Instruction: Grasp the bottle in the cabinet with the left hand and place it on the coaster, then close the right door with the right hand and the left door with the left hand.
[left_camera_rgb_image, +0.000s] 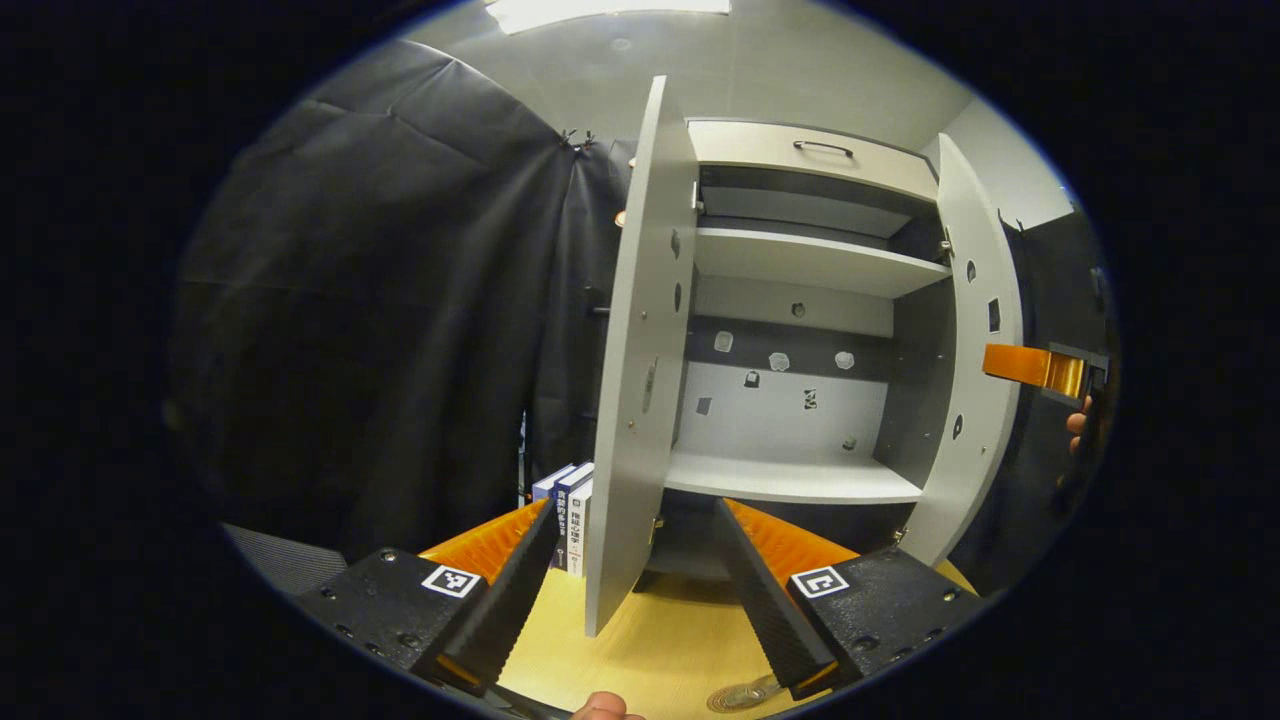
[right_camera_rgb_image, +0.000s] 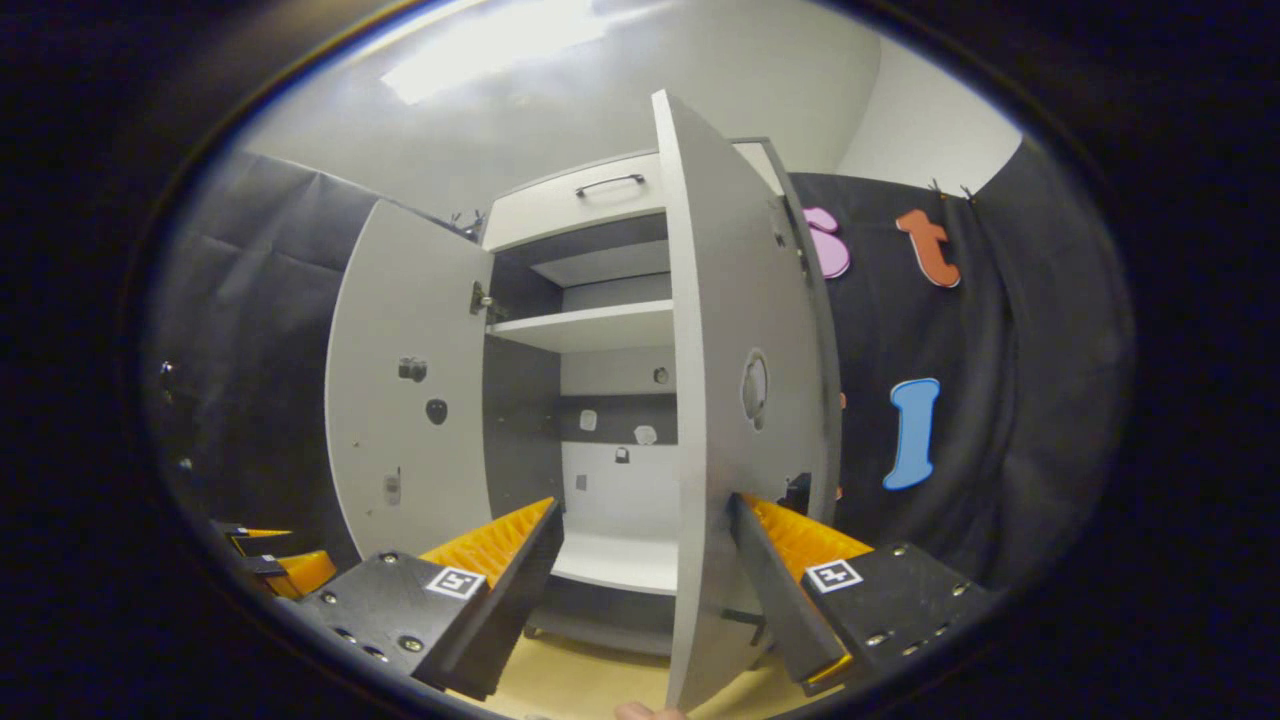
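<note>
both grippers, left gripper (left_camera_rgb_image: 635, 570) and right gripper (right_camera_rgb_image: 645, 570), gape apart; right door (right_camera_rgb_image: 735, 400) ahead between its fingers looks stiff, light; push its free edge.

Readable text and signs:

- Books (left_camera_rgb_image: 570, 515): standing upright on the wooden table (left_camera_rgb_image: 660, 650) to the left of the cabinet's left door (left_camera_rgb_image: 640, 370). The spines carry printed characters, too small and blurred to make out.
- Left gripper (left_camera_rgb_image: 630, 580): one square black-and-white coded marker on each finger mount; a pattern, not lettering.
- Right gripper (right_camera_rgb_image: 645, 580): the same kind of square coded marker on each finger mount.
- Cabinet back panel (left_camera_rgb_image: 780, 400): small stickers and marks, none legible.
</note>
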